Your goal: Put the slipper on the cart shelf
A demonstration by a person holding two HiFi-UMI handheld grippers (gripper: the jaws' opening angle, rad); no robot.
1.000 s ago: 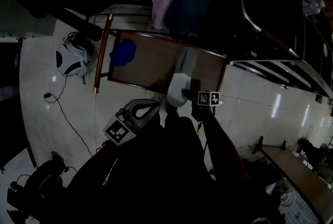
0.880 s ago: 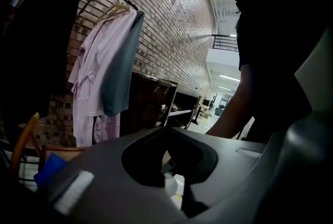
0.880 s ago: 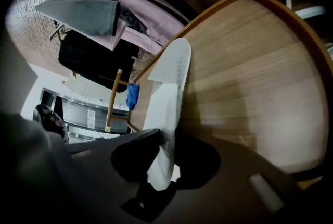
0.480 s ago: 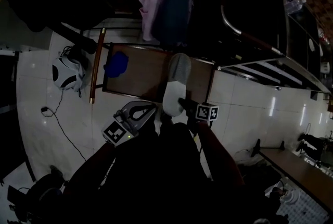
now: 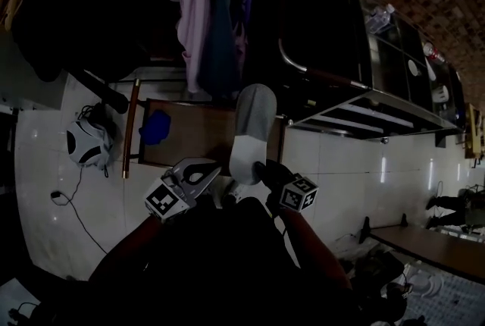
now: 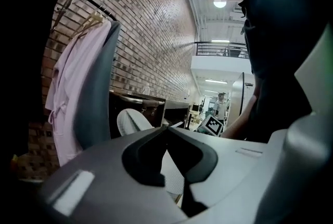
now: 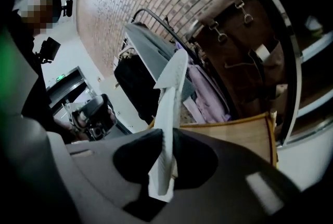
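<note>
The right gripper (image 5: 260, 165) is clenched on the heel end of the pale grey, flat-soled fabric slipper (image 5: 248, 123), its jaws having just been closing onto the sole. In the right gripper view the sole stands edge-on between the pads, pinched across its thickness, which I judge keeps the floppy thing from swinging while it is carried. The slipper is in the air with its toe pointing to twelve o'clock from the gripper, held up over the right end of the low brown wooden table (image 5: 189, 136) and clear of the white tiled floor (image 5: 341, 165). The dark metal cart (image 5: 326, 78) with a curved tube rail stands at about two o'clock from the slipper, its slatted shelf (image 5: 371, 114) well apart from it, so the carry to the shelf looks only begun. The left gripper (image 5: 217, 169), at eight o'clock from the slipper, has its jaws pressed together on nothing. It seems held beside the body simply to stay out of the way. A crumpled blue cloth (image 5: 155, 127) lies on the table at nine o'clock, and pink clothing (image 5: 193, 21) hangs at eleven o'clock.
</note>
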